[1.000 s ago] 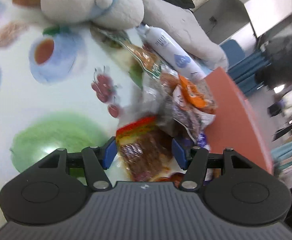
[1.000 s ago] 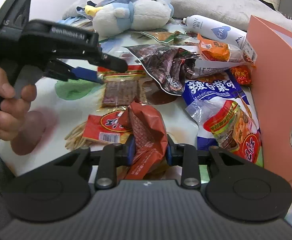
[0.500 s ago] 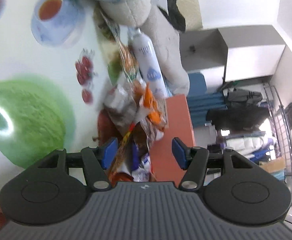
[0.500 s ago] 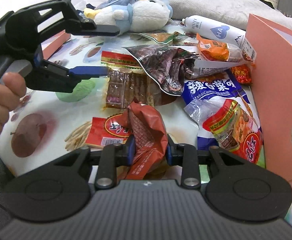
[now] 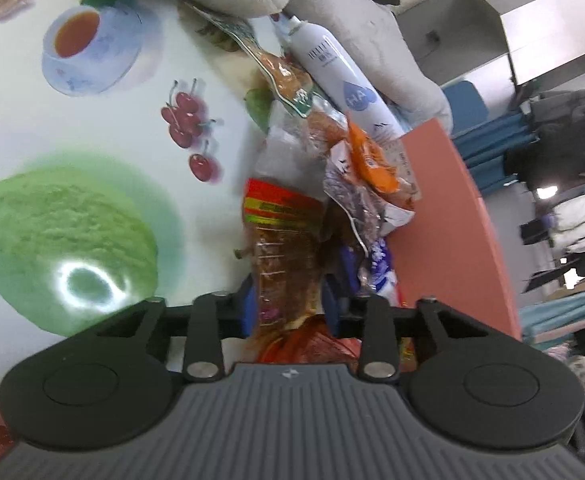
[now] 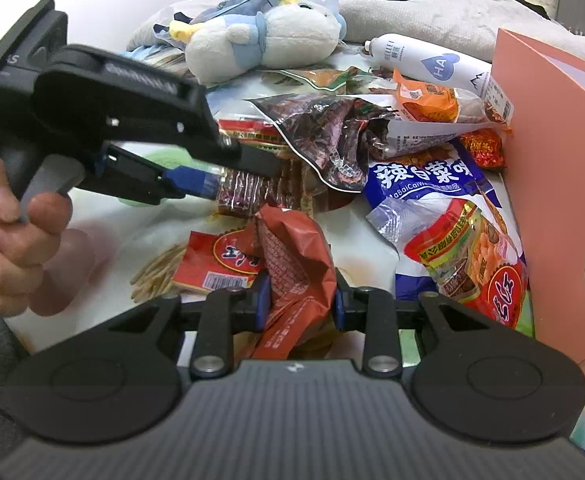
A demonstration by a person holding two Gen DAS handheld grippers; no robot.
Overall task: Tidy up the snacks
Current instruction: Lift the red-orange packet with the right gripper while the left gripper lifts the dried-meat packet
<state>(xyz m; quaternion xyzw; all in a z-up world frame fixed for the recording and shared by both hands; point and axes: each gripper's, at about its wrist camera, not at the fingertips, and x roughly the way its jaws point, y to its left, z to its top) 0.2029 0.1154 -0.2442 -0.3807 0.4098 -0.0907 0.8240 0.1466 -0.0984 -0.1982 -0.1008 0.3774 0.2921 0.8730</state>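
Blue-padded left gripper jaws clamped on clear brown snack pack, orange box just right of them on printed surface, right gripper jaws clamped on crumpled red wrapper, snack pile ahead, box at right.
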